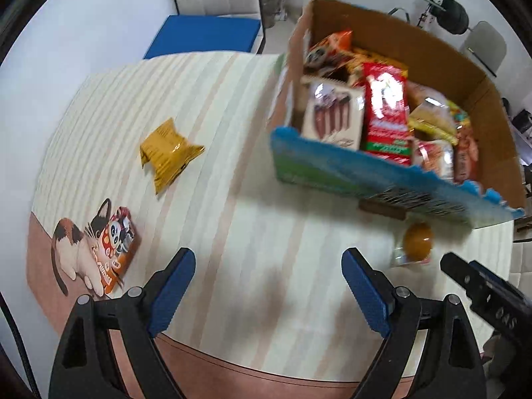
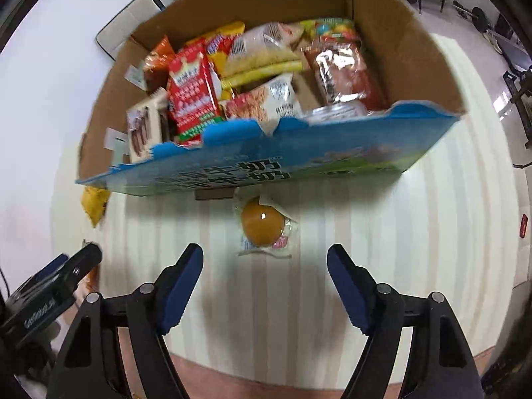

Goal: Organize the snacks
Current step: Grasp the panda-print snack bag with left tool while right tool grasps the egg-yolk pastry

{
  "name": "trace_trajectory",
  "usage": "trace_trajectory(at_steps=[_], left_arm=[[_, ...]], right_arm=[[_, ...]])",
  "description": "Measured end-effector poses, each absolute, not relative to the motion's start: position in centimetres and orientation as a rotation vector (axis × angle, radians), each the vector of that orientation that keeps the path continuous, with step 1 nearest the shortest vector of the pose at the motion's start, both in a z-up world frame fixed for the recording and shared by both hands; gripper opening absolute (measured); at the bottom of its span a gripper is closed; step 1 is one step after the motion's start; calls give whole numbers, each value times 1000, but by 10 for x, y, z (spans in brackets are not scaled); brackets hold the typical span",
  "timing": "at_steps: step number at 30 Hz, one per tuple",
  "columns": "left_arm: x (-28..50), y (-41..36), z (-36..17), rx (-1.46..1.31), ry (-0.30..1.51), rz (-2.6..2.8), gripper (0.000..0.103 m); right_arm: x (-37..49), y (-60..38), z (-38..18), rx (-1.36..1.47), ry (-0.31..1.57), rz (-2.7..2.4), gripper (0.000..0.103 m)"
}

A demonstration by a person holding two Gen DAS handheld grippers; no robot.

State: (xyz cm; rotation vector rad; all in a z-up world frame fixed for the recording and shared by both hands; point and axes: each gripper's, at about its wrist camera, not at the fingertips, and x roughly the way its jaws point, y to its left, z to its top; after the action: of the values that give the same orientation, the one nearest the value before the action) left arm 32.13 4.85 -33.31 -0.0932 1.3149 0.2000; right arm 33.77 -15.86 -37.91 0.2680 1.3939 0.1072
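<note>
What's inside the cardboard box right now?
The cardboard box holds many packets: a red bag, a chocolate-stick box, a yellow noodle-like pack, and a clear red-filled pouch. Whatever lies beneath them is covered.

Snack-filled cardboard box [image 2: 415, 50]; wrapped orange jelly [image 2: 262, 226] lies just beside.

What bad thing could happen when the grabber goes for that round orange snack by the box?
The round orange snack sits in a loose, shiny wrapper close to the cardboard box, so the open right tool might pinch only plastic and let it slip, or bump the box wall. The box is already crowded with packets, so a dropped snack could land on top and slide. The left tool is close beside; they could knock together.
</note>
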Motion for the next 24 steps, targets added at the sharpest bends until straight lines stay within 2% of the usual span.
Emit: trace_trajectory(at_steps=[7, 8, 9, 10, 11, 12, 24], left_arm=[[319, 67, -352, -93, 1350, 228, 90], [318, 70, -354, -97, 1354, 230, 90], [317, 74, -356, -102, 1360, 234, 90], [317, 76, -358, -103, 1365, 235, 90], [316, 79, -360, -103, 1369, 235, 90], [314, 82, -361, -103, 1374, 237, 90], [277, 145, -362, 0, 1403, 273, 90]], right_arm=[[359, -140, -412, 249, 1418, 89, 78], [361, -136, -418, 239, 1432, 86, 72], [363, -133, -423, 231, 1447, 87, 61], [365, -131, -426, 223, 1457, 81, 55], [364, -128, -428, 213, 1460, 72, 45], [363, -126, -429, 210, 1457, 75, 41], [320, -69, -421, 209, 1494, 210, 41]])
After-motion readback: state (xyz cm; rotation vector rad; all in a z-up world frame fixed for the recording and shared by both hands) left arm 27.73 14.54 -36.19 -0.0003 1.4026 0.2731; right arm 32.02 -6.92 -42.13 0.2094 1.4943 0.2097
